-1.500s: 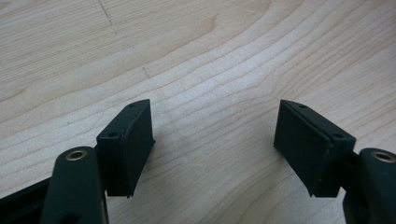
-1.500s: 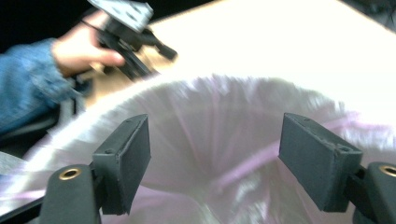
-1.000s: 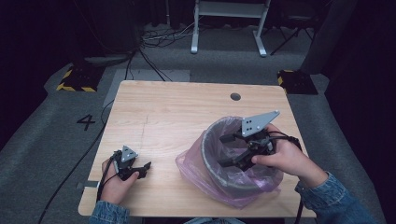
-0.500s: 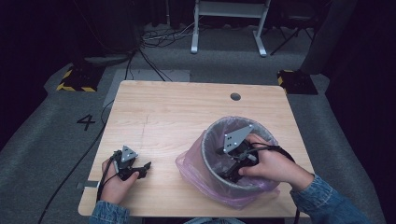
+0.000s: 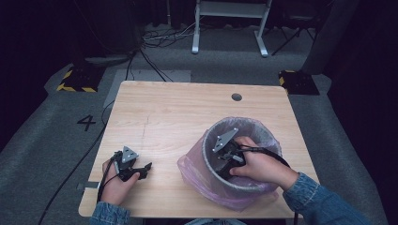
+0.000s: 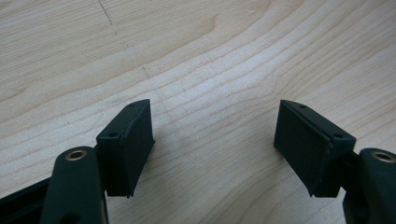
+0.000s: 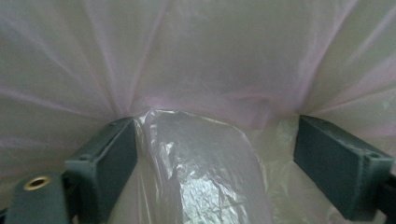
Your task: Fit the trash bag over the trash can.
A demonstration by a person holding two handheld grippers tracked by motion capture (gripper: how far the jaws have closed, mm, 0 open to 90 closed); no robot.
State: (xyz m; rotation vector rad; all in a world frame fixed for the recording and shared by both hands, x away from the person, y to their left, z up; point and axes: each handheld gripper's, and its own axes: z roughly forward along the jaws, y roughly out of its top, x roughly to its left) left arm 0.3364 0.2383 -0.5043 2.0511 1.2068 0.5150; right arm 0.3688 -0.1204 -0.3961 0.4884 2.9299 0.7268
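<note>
Nearest the person, the left gripper (image 5: 133, 169) rests on the front left of the bench (image 5: 178, 112), its fingers (image 6: 126, 144) released and spread over bare wood. To its right, the right gripper (image 5: 225, 161) is down inside the grey bin (image 5: 209, 159) lined with a pink bag (image 5: 192, 166); its fingers (image 7: 109, 154) have just been opening and stand released, crumpled bag film bulging between them. Beyond the bench, a white frame (image 5: 230, 23) stands on the floor.

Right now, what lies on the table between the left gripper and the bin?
Only bare wood in the high view: the left gripper and the bag-lined bin have nothing between them.
</note>
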